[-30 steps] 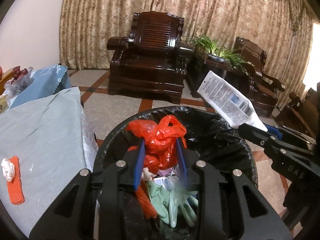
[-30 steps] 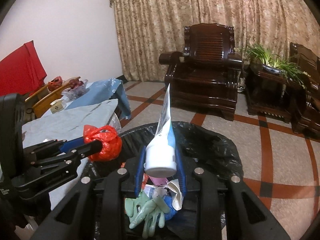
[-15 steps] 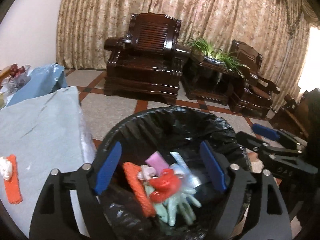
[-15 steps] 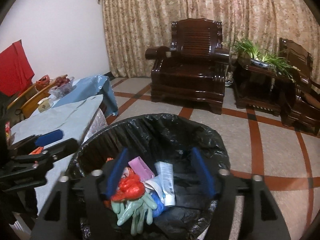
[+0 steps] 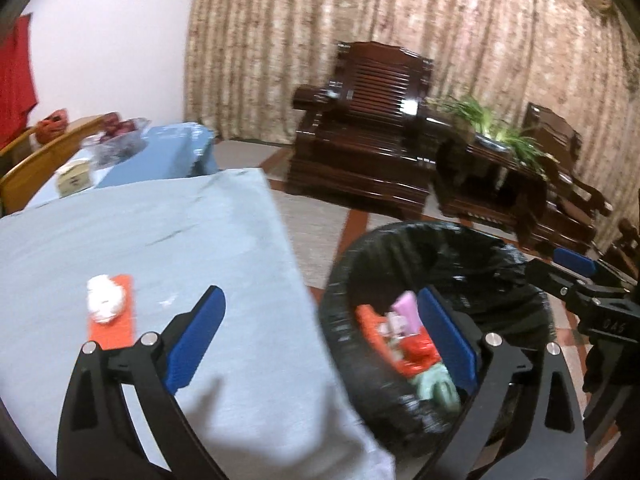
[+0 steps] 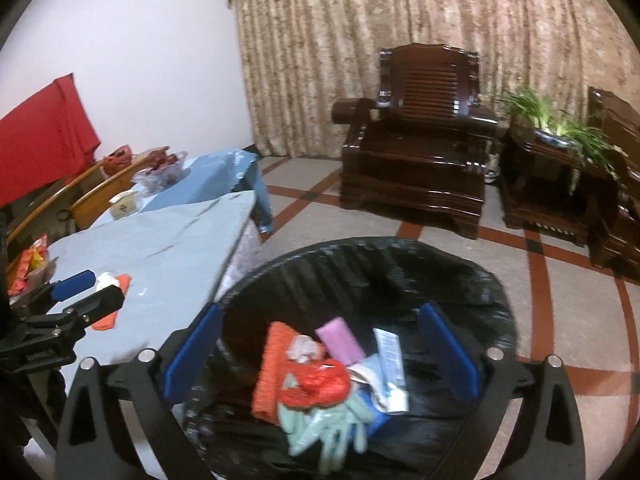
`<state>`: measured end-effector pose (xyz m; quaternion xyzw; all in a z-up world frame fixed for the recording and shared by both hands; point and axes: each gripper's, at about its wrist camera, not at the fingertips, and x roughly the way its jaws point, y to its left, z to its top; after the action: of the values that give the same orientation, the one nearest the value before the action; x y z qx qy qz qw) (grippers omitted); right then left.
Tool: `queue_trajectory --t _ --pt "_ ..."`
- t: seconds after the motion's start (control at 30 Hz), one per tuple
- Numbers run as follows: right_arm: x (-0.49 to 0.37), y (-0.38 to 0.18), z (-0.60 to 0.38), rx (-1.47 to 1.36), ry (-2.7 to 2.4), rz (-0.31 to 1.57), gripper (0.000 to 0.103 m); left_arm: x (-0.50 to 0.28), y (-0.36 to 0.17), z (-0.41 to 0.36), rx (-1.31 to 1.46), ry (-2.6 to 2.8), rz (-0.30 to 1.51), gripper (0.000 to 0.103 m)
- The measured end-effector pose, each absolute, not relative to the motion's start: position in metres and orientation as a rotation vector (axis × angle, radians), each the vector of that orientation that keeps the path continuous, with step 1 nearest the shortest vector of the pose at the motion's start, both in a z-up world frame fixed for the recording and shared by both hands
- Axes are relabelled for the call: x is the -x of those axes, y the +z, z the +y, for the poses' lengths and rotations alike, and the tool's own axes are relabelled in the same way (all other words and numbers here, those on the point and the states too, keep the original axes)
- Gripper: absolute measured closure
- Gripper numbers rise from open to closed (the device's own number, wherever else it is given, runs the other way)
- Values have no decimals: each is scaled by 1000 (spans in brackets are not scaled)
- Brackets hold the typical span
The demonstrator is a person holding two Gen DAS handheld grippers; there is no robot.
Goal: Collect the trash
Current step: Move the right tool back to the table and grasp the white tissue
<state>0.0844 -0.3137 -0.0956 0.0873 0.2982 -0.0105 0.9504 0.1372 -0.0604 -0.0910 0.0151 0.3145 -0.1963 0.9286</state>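
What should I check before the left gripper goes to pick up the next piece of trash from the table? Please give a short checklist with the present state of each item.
1. Left gripper open and holding nothing: ok, its blue pads stand wide apart.
2. Right gripper open and holding nothing: ok, it hangs over the bin.
3. Trash left on the table: ok, a white crumpled wad lies on an orange cloth.
4. Path to the wad free: ok, only bare blue-grey cover lies between it and the left gripper.
5. Room in the black-lined bin: ok, the red bag, green gloves and tube lie well below its rim.
6. Whether wad and cloth are stuck together: cannot tell.
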Motion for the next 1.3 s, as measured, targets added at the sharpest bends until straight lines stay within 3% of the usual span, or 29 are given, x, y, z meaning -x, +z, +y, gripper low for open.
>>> queue_trajectory --t 0.63,1.3 --pt "-143 -87 -176 -82 220 589 6 -141 -84 97 33 -97 617 9" --pt "-220 -137 -35 42 349 664 6 -184 -113 205 63 80 642 9"
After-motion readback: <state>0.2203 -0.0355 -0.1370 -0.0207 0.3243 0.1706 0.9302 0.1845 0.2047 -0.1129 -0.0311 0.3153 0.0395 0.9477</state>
